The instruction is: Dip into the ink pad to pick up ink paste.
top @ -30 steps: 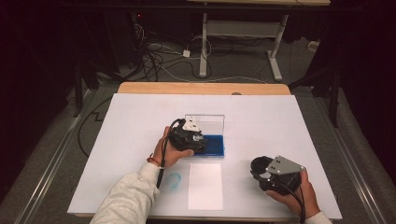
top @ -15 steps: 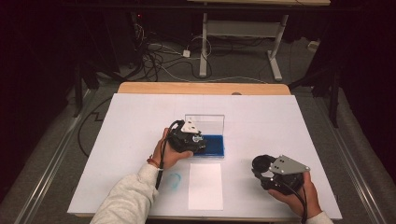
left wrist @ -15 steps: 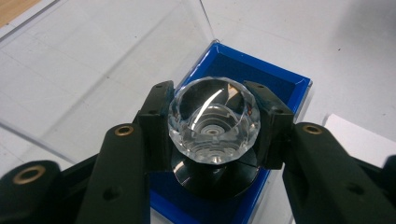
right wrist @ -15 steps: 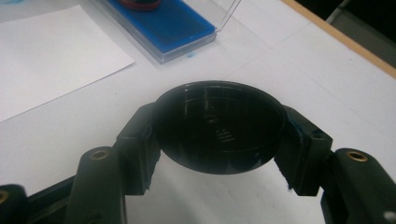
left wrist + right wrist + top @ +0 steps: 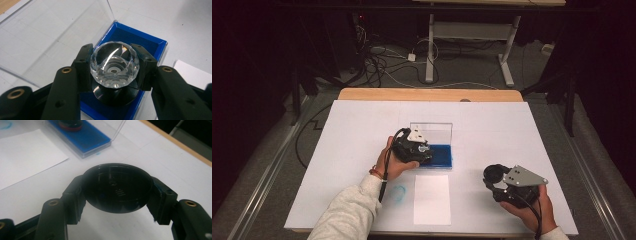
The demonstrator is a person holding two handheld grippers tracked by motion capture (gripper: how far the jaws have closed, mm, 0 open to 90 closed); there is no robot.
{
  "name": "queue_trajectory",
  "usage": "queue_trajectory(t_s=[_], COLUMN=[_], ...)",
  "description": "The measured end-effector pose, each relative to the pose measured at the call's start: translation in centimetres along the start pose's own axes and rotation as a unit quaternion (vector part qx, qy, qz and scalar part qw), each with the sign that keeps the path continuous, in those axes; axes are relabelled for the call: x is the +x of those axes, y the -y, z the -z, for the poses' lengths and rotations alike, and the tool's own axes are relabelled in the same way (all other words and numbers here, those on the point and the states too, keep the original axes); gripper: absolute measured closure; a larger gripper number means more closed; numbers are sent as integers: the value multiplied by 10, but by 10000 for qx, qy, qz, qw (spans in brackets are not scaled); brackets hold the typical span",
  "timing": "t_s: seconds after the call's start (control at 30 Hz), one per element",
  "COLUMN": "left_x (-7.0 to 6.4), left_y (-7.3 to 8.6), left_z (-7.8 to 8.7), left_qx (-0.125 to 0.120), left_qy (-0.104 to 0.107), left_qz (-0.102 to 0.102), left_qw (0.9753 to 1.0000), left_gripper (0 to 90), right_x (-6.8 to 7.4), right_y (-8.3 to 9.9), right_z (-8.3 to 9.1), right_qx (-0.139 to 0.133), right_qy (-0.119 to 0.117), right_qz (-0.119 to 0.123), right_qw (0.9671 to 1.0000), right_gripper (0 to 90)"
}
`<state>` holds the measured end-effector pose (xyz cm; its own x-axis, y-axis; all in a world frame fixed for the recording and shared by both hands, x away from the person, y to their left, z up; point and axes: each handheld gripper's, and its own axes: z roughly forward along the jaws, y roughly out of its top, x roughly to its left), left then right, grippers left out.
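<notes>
Left gripper [image 5: 113, 72] is clamped on a faceted clear crystal-like knob [image 5: 114, 65] atop a round black stamp base [image 5: 115, 93], held over the blue ink pad [image 5: 147, 45] of a shallow clear plastic case, whose lid [image 5: 432, 132] stands upright behind (seen in the high view). A white sheet of paper [image 5: 432, 199] lies just beside the case on the white table [image 5: 362, 125], with a blue smudge [image 5: 398, 192] near it. Right gripper [image 5: 116, 193] grips a round black cap [image 5: 117, 187], well apart.
</notes>
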<state>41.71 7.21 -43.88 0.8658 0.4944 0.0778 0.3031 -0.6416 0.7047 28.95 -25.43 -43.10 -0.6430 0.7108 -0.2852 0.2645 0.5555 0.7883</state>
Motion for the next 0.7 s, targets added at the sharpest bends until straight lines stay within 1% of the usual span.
queue_trajectory(t_s=[0.03, 0.1, 0.13, 0.23, 0.3, 0.37, 0.43, 0.47, 0.53, 0.57, 0.63, 0.7], left_x=[-1, -1, 0, 3, 4, 4, 3, 2, 0, 0, -1, -1], left_y=[-1, -7, -12, -29, -40, -51, -60, -63, -67, -68, -67, -66], left_z=[0, 2, 5, 18, 27, 34, 39, 41, 41, 40, 37, 31], left_qx=[-29, -59, -122, -351, -457, -561, -586, -612, -575, -583, -522, -436], left_qy=[66, 45, 45, 5, -30, -3, -20, 17, 31, 45, 118, 138], left_qz=[-23, -80, -82, -77, -139, -196, -291, -292, -369, -364, -379, -374], left_qw=[10000, 9999, 9999, 9994, 9989, 9982, 9979, 9977, 9977, 9976, 9978, 9983], left_gripper=[547, 547, 547, 547, 547, 547, 547, 547, 547, 547, 547, 547], right_x=[0, 0, -1, -1, -1, -3, -4, -5, -5, -5, -5, -4], right_y=[0, 0, 0, 1, 1, 2, 3, 4, 4, 4, 4, 5], right_z=[1, 1, 1, 1, 2, 3, 3, 3, 3, 3, 2, 2], right_qx=[-10, -16, -17, -22, -30, -45, -47, -44, -34, -30, -16, -12], right_qy=[15, 22, 36, 36, 60, 117, 146, 139, 145, 137, 144, 145], right_qz=[-5, 3, 3, -3, 5, -50, -73, -99, -107, -98, -95, -81], right_qw=[10000, 10000, 10000, 10000, 10000, 9999, 9999, 9998, 9998, 9999, 9999, 9999], right_gripper=[389, 389, 389, 389, 389, 389, 389, 389, 388, 388, 388, 388])
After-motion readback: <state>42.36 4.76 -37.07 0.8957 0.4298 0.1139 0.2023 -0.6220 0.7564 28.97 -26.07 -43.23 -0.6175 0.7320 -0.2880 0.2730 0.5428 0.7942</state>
